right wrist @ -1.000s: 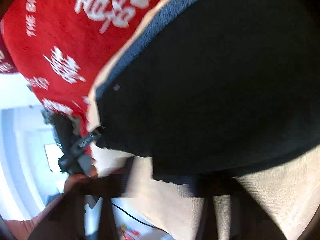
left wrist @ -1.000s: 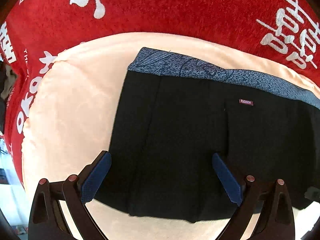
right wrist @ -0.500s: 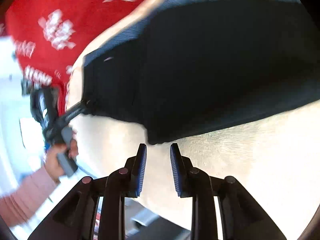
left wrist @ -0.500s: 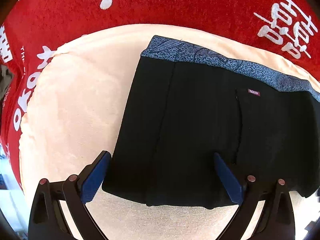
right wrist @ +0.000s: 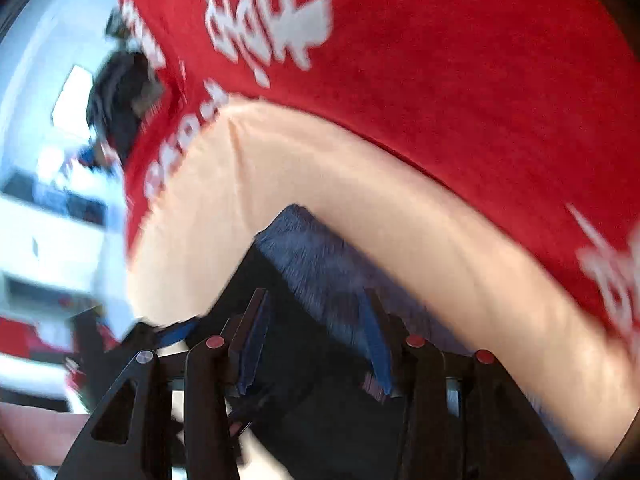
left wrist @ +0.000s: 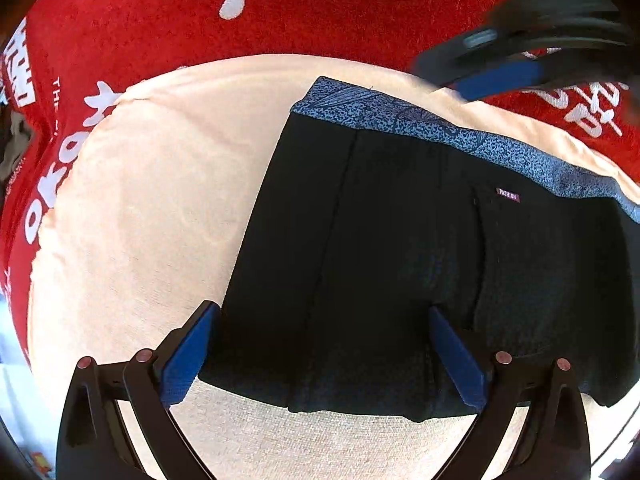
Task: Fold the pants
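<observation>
One pair of black knitted pants (left wrist: 400, 260) with a blue patterned waistband (left wrist: 460, 136) is seen folded into a flat, roughly rectangular packet in the centre and right of the left wrist view, lying on a pale peach towel of soft looped texture (left wrist: 152, 208). A small dark red label (left wrist: 508, 195) with the word FASHION is sewn just below the waistband. Under the towel a red fleecy blanket with white printed characters (left wrist: 360, 12) is spread across the upper part of the frame. Two grippers are counted. The left gripper (left wrist: 320, 354) is shown at the bottom of the frame with its two blue-padded fingers (left wrist: 188, 354) spread wide, above the near edge of the pants, and nothing is held between them. The right gripper (right wrist: 314, 346) is seen at the bottom of its own strongly blurred view, its fingers parted over the waistband corner of the pants (right wrist: 320, 256); no cloth is seen gripped between them. In the upper right of the left wrist view the right gripper (left wrist: 516, 68) is seen as a dark blurred shape above the waistband, where half a second before only blanket was visible. In the right wrist view of that time the fingers were nearly closed and were pointed at the lower edge of the pants; now they are wider and the waistband is faced.
</observation>
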Tool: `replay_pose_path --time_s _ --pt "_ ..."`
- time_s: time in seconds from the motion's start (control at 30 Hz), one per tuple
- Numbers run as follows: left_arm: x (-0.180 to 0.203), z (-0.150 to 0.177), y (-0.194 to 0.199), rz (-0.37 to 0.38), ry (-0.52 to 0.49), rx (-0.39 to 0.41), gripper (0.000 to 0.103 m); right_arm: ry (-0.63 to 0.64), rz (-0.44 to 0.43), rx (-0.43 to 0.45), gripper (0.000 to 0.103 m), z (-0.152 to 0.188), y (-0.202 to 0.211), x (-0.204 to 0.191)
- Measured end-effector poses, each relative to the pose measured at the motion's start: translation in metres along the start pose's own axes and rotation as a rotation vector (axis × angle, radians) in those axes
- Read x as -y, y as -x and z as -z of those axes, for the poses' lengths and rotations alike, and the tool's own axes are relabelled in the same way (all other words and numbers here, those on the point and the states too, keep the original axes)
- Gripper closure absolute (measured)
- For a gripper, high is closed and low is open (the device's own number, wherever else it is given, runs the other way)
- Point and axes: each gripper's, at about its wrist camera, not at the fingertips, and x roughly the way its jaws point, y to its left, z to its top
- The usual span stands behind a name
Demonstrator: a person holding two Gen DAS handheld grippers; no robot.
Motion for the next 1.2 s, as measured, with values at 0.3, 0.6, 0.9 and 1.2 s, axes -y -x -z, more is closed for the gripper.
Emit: replay_pose_path --time_s 0.3,0.6,0.9,1.2 --pt "-0.012 0.002 -0.005 0.043 0.032 0.032 0.0 0.001 -0.028 -0.141 0.099 -0.018 -0.04 0.005" --pt "-0.015 -0.006 -0.007 0.035 0.034 0.0 0.0 -0.029 0.086 -0.089 0.076 -0.026 -0.039 -0.001" --pt "0.021 -0.044 0.012 0.025 0.003 0.036 0.0 -0.194 0.21 0.064 0.07 0.076 0.083 0.048" --pt "0.028 -0.027 -0.01 -0.044 -0.022 -0.048 0.0 -0.4 0.318 -0.02 0.063 0.236 0.114 0.096"
